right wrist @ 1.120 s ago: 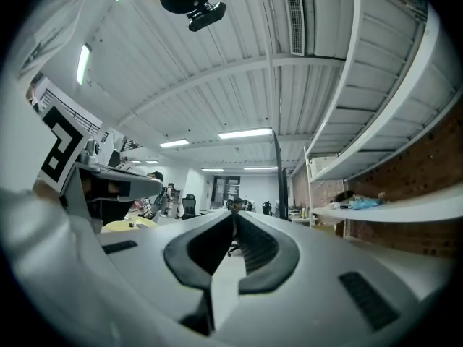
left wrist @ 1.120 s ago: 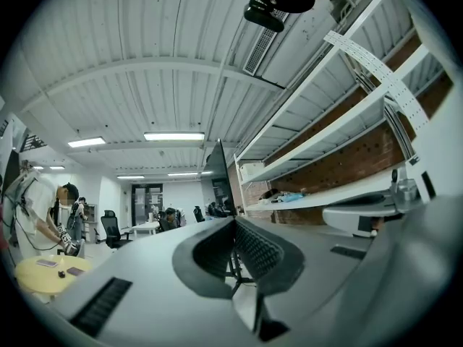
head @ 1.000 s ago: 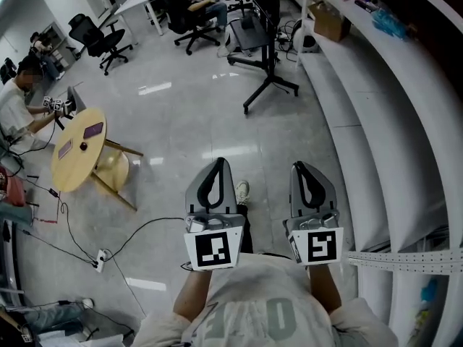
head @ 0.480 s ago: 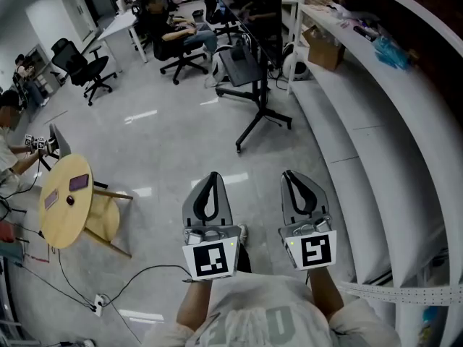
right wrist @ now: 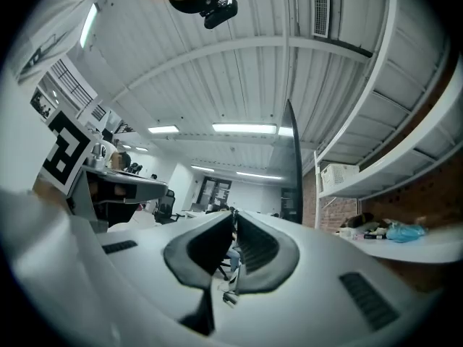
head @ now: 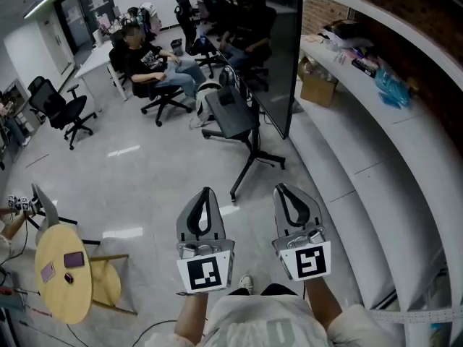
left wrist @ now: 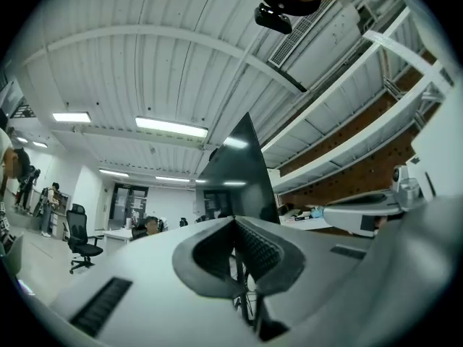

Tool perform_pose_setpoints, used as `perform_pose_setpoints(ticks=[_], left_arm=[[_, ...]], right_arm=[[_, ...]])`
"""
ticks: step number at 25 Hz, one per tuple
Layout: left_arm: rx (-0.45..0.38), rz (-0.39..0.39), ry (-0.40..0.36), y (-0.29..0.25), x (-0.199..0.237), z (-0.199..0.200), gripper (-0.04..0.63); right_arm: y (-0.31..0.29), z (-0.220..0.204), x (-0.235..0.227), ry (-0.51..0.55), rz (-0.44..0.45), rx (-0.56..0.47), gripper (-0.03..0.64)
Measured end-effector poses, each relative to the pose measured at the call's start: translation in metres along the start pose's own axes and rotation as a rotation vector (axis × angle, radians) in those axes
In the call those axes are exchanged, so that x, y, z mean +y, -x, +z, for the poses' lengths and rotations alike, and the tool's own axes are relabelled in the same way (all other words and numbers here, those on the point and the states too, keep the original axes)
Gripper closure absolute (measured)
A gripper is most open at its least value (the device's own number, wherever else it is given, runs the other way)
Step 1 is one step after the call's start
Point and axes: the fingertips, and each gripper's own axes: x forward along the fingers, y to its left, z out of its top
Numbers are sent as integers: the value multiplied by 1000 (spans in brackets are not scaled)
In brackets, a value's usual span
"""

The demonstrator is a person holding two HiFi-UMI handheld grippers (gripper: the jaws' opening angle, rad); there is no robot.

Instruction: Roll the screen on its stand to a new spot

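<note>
The screen (head: 278, 49) is a tall dark panel on a black wheeled stand (head: 249, 166), straight ahead on the grey floor. It carries a tilted dark tray (head: 230, 114) at mid height. My left gripper (head: 206, 191) and right gripper (head: 281, 187) are held side by side in front of me, both shut and empty, a short way back from the stand's legs. In the left gripper view the screen (left wrist: 239, 170) rises above the closed jaws of the left gripper (left wrist: 234, 224). In the right gripper view the screen (right wrist: 292, 166) shows edge-on past the right gripper (right wrist: 235, 217).
Curved white shelves (head: 376, 129) run along the right with a cardboard box (head: 318, 87) and small items. A person sits on an office chair (head: 152, 71) behind the stand, another chair (head: 61, 110) is at left. A round wooden table (head: 61, 284) stands at lower left.
The view has advanced towards the screen: its stand is now much nearer and larger, and the round table has slid to the lower left. Both grippers stay shut, side by side.
</note>
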Motion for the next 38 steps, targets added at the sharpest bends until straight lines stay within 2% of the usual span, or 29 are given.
perform_pose_setpoints(ticks=[3, 5, 9, 13, 18, 21, 26, 27, 28, 29, 30, 31, 33, 38], left_arm=[[28, -37, 10, -41, -2, -19, 581], [46, -63, 14, -66, -12, -31, 581], [36, -72, 12, -110, -39, -37, 581], [29, -68, 26, -142, -68, -39, 581], [20, -56, 45, -172, -90, -39, 581], [39, -61, 30, -185, -95, -45, 581], [40, -130, 26, -213, -101, -35, 577], [33, -159, 21, -219, -105, -30, 562], [30, -194, 21, -225, -112, -25, 505], [29, -232, 26, -231, -119, -21, 427], [28, -264, 32, -238, -127, -16, 393], [22, -288, 31, -246, -133, -11, 369], [3, -316, 17, -261, -141, 2, 336], [-28, -340, 32, -294, -154, 28, 313]], right_arm=[[-31, -8, -21, -28, -29, 5, 588], [-46, -10, -45, -9, -55, -3, 588], [-70, -14, -93, 11, -78, -37, 587], [-82, -21, -125, -12, -53, -50, 586], [-89, -28, -146, -23, -5, -52, 587], [-95, -35, -151, -54, 19, -44, 586], [-116, -36, -162, -114, 43, -62, 586], [-121, -36, -164, -129, 51, -63, 584], [-126, -35, -166, -140, 62, -62, 581], [-131, -36, -168, -149, 72, -63, 526], [-136, -36, -172, -160, 78, -66, 430], [-142, -37, -176, -170, 80, -70, 378], [-153, -45, -183, -179, 82, -64, 367], [-174, -78, -187, -149, 97, 26, 365]])
